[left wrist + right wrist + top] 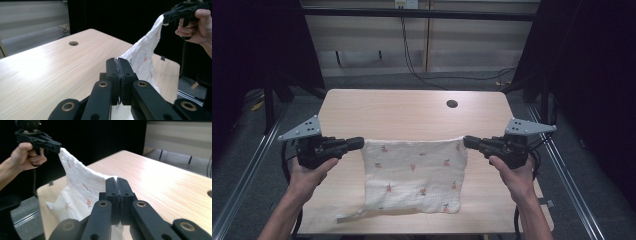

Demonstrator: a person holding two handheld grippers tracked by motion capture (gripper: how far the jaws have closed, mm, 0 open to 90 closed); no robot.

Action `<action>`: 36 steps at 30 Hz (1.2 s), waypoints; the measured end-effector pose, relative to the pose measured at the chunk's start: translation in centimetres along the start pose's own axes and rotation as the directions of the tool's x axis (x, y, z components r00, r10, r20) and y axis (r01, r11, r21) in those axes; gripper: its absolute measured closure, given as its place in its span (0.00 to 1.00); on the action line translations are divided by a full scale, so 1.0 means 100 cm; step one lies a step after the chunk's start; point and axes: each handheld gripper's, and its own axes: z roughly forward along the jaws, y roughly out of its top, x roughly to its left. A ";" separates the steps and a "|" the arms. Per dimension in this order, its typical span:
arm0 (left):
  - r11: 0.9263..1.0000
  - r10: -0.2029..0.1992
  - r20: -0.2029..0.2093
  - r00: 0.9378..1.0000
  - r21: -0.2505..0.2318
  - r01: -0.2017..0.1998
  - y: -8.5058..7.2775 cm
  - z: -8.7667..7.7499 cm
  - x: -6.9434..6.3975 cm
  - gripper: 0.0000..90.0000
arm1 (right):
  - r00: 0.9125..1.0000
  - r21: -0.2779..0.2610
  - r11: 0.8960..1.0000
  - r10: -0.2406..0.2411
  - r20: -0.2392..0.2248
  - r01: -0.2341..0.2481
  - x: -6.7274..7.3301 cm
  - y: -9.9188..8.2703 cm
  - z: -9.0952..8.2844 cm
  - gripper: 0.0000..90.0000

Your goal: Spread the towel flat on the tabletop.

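Cloth (pixel 414 175): white, small red print, stretched between the two grippers over the desk (pixel 412 110); upper edge lifted and taut, lower part draped onto the desk top near the person's edge.
Cloth tag: narrow strip trailing from the lower left corner of the cloth, lying flat on the desk.
Left gripper (pixel 360 143): at the cloth's upper left corner, jaws closed tight on that corner; in the left gripper view the fabric is pinched between the pads and runs up to the other gripper.
Right gripper (pixel 466 141): at the cloth's upper right corner, jaws clamped shut on the fabric; same pinch seen in the right gripper view.
Hands: left hand (pixel 309 172) and right hand (pixel 514 175) flank the cloth, each wrapped round a gripper handle.
Desk hole (pixel 452 104): beyond the cloth's far edge, toward its right side, well apart from it.
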 end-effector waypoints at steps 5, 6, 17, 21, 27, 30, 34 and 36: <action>0.999 -0.044 -0.018 0.999 0.005 0.045 -0.007 0.012 0.016 0.98 | 1.000 0.015 1.000 0.026 0.012 -0.026 -0.017 -0.006 0.015 0.99; 0.999 -0.044 -0.018 0.999 0.005 0.045 -0.007 0.012 0.016 0.98 | 1.000 0.024 0.999 0.024 0.019 -0.024 -0.018 -0.007 0.017 0.99; 0.995 -0.076 -0.057 0.995 0.053 0.079 -0.025 0.031 0.041 0.98 | 0.997 0.103 0.995 -0.006 0.071 -0.001 -0.036 -0.016 0.045 0.98; 0.991 -0.100 -0.079 0.992 0.077 0.106 -0.029 0.045 0.056 0.98 | 0.998 0.110 0.994 0.013 0.065 -0.020 -0.042 -0.019 0.055 0.98; 0.990 -0.109 -0.108 0.988 0.074 0.117 -0.035 0.061 0.069 0.98 | 0.996 0.129 0.990 0.043 0.084 -0.053 -0.059 -0.026 0.069 0.98; 0.989 -0.109 -0.128 0.986 0.090 0.121 -0.038 0.070 0.075 0.98 | 0.992 0.152 0.985 0.071 0.104 -0.086 -0.070 -0.033 0.080 0.98; 0.985 -0.125 -0.122 0.985 0.101 0.138 -0.039 0.076 0.082 0.97 | 0.988 0.169 0.981 0.079 0.133 -0.101 -0.081 -0.039 0.093 0.95; 0.981 -0.143 -0.135 0.980 0.112 0.158 -0.040 0.080 0.090 0.94 | 0.987 0.185 0.977 0.075 0.145 -0.101 -0.085 -0.042 0.098 0.90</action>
